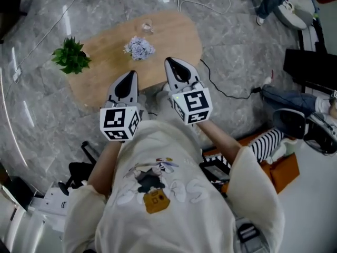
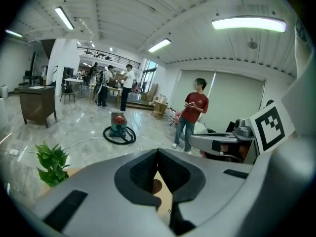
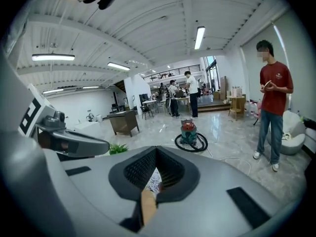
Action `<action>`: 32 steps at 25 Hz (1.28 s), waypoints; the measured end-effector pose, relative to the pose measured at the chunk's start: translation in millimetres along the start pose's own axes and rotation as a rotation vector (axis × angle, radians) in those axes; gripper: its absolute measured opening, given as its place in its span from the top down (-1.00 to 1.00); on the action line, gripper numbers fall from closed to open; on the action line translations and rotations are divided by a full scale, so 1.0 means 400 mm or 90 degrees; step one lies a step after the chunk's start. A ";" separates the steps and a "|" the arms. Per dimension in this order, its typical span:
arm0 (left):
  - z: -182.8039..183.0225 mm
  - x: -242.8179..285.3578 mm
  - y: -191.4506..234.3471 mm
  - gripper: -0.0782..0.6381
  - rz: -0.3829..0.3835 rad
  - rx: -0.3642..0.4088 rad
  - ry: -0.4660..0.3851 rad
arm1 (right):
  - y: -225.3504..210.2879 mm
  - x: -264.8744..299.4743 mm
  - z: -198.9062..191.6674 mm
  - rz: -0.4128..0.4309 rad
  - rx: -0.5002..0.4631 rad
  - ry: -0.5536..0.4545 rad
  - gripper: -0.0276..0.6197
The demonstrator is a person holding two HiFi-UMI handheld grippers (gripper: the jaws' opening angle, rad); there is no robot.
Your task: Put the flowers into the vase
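A bunch of pale lilac flowers (image 1: 139, 48) lies on the oval wooden table (image 1: 174, 36), and a small clear glass vase (image 1: 147, 25) stands just behind it. Both grippers hover in front of the table's near edge, held up and apart from the flowers. My left gripper (image 1: 131, 74) (image 2: 158, 152) is shut, its tips meeting with nothing between them. My right gripper (image 1: 169, 60) (image 3: 156, 148) is shut and empty too. Beneath the right jaws a bit of the flowers (image 3: 155, 179) shows in the right gripper view.
A green potted plant (image 1: 71, 57) (image 2: 52, 163) (image 3: 117, 148) sits at the table's left end. A black cable (image 1: 226, 91) runs over the marble floor to the right. A person in a red shirt (image 2: 193, 112) (image 3: 274, 98) and a red vacuum cleaner (image 2: 118, 125) (image 3: 189, 132) stand beyond the table.
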State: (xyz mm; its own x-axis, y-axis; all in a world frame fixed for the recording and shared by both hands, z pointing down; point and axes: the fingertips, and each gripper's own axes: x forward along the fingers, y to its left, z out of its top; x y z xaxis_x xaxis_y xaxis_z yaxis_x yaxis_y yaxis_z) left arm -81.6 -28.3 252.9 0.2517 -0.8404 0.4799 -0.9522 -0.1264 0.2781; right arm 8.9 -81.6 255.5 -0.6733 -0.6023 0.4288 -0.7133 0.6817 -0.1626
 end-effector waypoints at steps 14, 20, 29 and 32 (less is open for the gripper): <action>0.106 -0.086 -0.098 0.76 -0.039 0.032 -0.057 | 0.058 -0.055 0.073 0.059 -0.021 -0.018 0.90; 0.117 -0.089 -0.106 0.76 -0.051 0.051 -0.059 | 0.081 -0.069 0.089 0.048 -0.010 -0.033 0.90; 0.143 -0.077 -0.142 0.76 -0.074 0.063 -0.082 | 0.102 -0.112 0.082 0.012 0.000 -0.055 0.90; 0.147 -0.077 -0.172 0.76 -0.082 0.067 -0.084 | 0.090 -0.137 0.056 -0.002 0.031 -0.048 0.90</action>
State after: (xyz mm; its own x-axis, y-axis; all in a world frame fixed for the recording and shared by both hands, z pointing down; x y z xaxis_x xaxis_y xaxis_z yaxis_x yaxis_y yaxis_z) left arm -34.0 -24.9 170.2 0.3538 -0.8746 0.3314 -0.9283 -0.2851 0.2385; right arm 15.7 -33.3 206.4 -0.6827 -0.6353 0.3609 -0.7227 0.6598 -0.2057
